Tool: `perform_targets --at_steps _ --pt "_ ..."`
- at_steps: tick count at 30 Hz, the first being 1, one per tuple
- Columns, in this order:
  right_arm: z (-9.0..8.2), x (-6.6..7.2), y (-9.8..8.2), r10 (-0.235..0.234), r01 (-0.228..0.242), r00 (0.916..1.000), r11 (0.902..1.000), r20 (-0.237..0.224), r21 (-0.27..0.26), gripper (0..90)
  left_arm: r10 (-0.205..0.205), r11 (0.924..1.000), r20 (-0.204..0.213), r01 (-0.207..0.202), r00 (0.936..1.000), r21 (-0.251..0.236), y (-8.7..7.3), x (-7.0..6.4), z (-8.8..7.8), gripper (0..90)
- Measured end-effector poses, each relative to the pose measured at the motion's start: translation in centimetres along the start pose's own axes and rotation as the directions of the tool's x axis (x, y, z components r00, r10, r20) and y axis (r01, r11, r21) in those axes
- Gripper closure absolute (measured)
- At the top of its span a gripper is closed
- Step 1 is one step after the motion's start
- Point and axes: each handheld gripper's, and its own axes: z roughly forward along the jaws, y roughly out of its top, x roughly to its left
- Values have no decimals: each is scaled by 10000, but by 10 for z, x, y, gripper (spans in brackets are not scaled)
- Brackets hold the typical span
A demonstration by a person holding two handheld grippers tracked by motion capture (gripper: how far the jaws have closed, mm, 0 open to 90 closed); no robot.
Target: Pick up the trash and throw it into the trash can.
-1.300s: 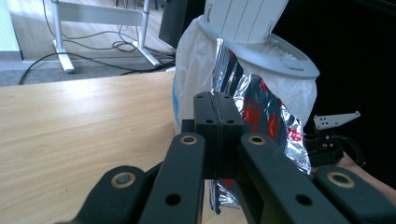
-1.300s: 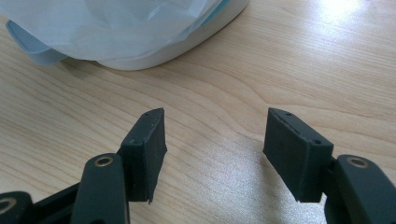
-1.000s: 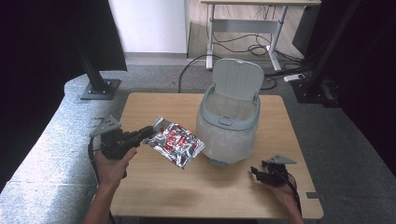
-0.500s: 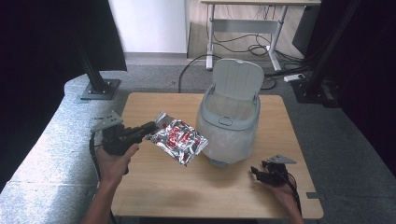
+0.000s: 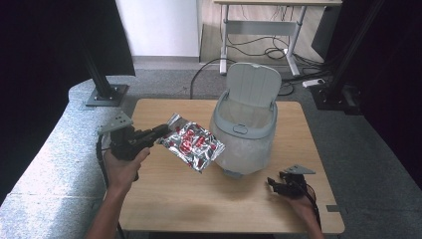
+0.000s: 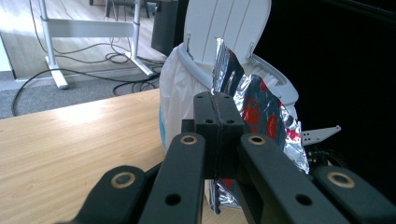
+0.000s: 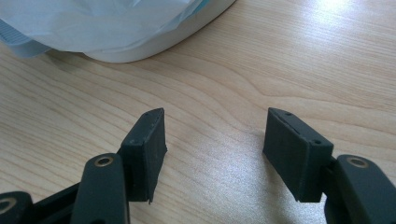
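Note:
A crinkled silver snack packet with red print hangs in the air left of a small grey bin. My left gripper is shut on its left edge. Along the left gripper's black jaws, which are pressed together, the packet stands on edge in front of the bin. The bin's lid is tipped up and a white liner shows inside. My right gripper rests low at the table's front right, open, with bare wood between its fingers. The bin's base lies just beyond them.
The wooden table has bare room in front of the bin and at its left. Black stands and dark curtains flank the table. Behind it is a white desk frame with cables on the floor.
My left gripper has lifted the packet off the table and carried it slightly right, toward the bin. The right gripper has kept still.

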Motion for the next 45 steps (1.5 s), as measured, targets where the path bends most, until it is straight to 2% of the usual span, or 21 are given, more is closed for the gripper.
perform_targets --at_steps 9,31,45 --pt "0 0 0 16 -16 10000 10000 3 -3 379 -97 9999 113 96 9999 59 4 0 8 900" --pt "0 -1 0 27 -27 10000 10000 -15 0 378 167 9998 88 -167 9998 52 24 -8 20 900" --pt "0 -1 0 25 -25 10000 10000 -40 5 378 30 10000 378 -30 9993 -5 40 -8 35 900"
